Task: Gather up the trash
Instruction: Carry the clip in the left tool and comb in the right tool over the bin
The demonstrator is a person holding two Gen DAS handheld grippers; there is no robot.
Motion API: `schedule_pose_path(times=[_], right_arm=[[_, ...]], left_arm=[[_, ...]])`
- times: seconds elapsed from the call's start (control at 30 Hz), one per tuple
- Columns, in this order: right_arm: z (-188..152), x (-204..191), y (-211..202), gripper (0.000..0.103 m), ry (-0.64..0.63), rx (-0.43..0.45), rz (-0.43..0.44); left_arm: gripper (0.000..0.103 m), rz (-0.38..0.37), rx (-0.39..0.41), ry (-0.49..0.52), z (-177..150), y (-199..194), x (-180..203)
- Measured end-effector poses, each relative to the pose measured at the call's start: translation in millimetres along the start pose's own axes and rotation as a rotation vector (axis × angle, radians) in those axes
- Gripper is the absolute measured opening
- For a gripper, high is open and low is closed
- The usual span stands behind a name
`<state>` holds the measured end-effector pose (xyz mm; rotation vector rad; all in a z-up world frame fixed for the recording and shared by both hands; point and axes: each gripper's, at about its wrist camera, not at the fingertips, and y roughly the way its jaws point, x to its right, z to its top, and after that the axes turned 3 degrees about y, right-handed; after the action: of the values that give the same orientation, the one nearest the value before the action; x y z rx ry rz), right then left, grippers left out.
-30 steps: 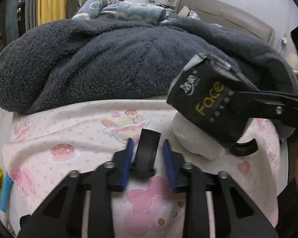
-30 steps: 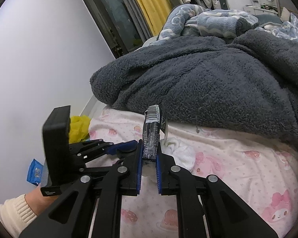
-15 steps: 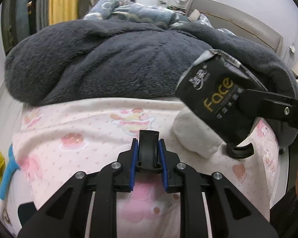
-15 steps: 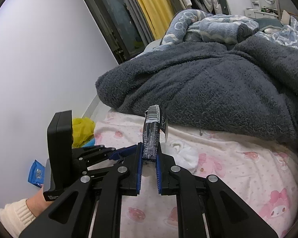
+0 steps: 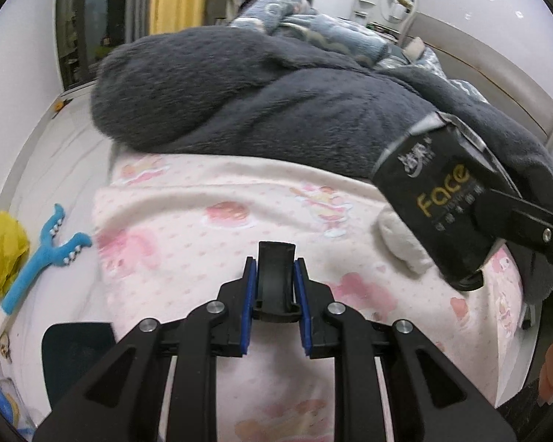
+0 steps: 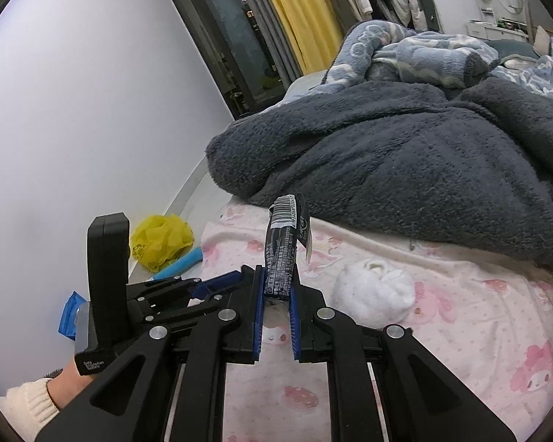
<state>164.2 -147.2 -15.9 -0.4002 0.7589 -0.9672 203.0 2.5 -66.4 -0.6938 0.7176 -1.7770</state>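
Trash so far: right gripper (image 6: 276,294) fingers pinch a black packet (image 6: 282,250) standing upright, left gripper (image 5: 276,287) clamps a black clip (image 5: 276,276). White wad (image 6: 374,294) sits on the bed (image 6: 479,331), just right of the right fingers, nearer that hand.

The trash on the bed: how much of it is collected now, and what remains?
Done: no bin is visible, so nothing is seen put away. In hand: the right gripper is shut on a black wrapper; the left gripper is shut on a small black curved piece. Left: a white crumpled wad lies on the pink sheet, and a yellow bag beside the bed.
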Motion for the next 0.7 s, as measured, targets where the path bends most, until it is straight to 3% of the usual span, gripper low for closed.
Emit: schedule_pose_path(times=[0.7], right_arm=[[-9, -69, 18, 0.012, -0.098, -0.010, 0.076]], left_arm=[[0.022, 0.195, -0.021, -0.203, -65, -53, -93]])
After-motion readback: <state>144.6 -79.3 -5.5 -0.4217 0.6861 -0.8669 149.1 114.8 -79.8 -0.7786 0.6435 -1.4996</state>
